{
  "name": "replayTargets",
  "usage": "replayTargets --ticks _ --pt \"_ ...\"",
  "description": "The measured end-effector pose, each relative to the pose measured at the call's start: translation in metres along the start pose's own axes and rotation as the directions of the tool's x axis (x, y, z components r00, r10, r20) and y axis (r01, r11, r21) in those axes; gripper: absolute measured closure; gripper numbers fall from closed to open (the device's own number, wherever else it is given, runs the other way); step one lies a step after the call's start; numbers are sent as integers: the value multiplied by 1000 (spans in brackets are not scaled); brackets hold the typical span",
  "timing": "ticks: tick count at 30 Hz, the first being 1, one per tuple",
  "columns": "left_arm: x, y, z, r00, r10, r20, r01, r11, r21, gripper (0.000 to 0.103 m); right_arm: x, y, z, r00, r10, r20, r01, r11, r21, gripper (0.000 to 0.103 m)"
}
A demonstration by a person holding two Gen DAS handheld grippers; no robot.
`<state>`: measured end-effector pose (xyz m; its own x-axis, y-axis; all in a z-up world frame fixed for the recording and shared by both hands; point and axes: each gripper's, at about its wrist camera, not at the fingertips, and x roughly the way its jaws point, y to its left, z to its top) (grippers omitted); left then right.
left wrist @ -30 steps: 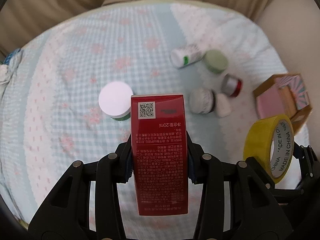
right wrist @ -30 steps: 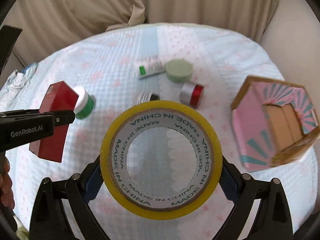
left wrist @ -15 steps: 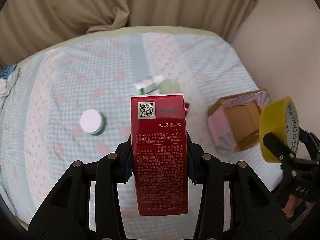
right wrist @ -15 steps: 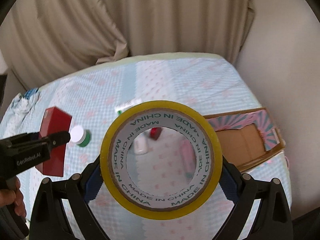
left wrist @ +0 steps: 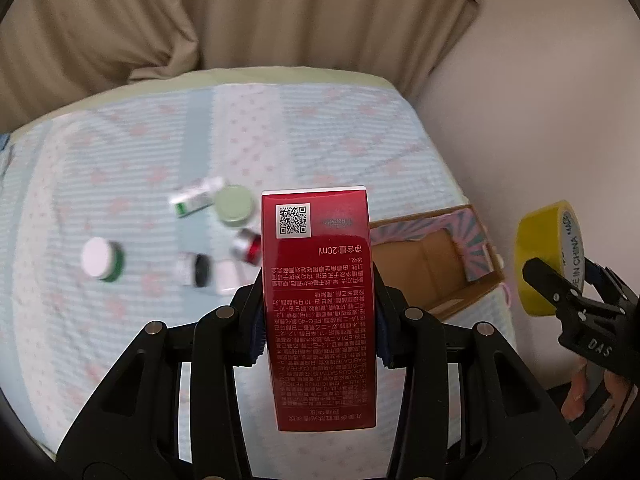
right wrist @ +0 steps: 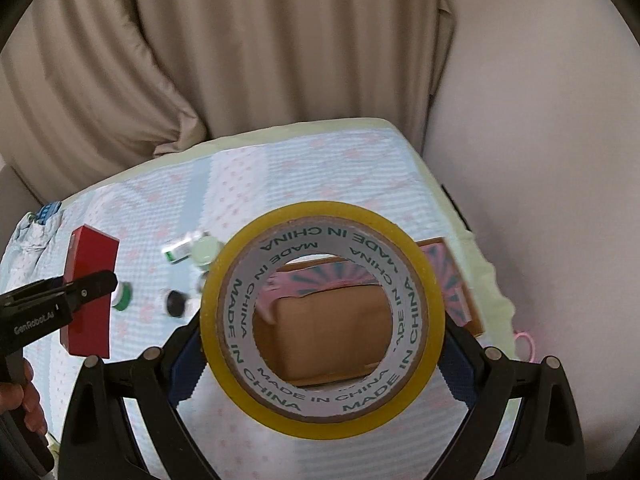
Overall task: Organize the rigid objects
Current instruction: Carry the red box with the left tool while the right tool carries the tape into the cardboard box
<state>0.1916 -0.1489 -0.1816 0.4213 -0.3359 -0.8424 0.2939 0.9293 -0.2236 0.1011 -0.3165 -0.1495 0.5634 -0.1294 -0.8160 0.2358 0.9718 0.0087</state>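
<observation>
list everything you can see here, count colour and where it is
red carton: 1, red with white print, held in the left claw above the bed
tape roll: 1, yellow with grey core, held in the right claw
cardboard box: 1, brown with pink and teal pattern, open, at the right edge of the bed
white-lidded jar: 1, white and green, left on the bed
pale green jar: 1, mid bed
white tube: 1, white with green, lying beside the pale green jar
red and silver item: 1, partly behind the carton
black-capped bottle: 1, lying down
bedspread: 1, pale blue with pink
curtain: 1, beige, behind
left claw: 1, black
right claw: 1, black
hand: 1, on the left claw's grip
</observation>
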Motion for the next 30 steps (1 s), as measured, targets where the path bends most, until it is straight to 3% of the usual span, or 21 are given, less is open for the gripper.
replayTargets --ticks 8,14,23,30 --pt "71 -75 10 996 -41 -81 45 998 42 65 42 -71 16 997 -23 -70 22 1000 -12 7" --pt "136 -103 13 984 -22 -176 35 997 68 65 99 -104 15 990 23 -142 -28 999 -32 7" --pt "228 -115 -2 951 29 -309 6 994 113 65 179 -99 3 961 33 -276 -102 965 -241 7" --pt "273 -104 -17 918 78 -389 -24 990 142 65 228 -89 -15 939 13 -344 -165 894 -417 7"
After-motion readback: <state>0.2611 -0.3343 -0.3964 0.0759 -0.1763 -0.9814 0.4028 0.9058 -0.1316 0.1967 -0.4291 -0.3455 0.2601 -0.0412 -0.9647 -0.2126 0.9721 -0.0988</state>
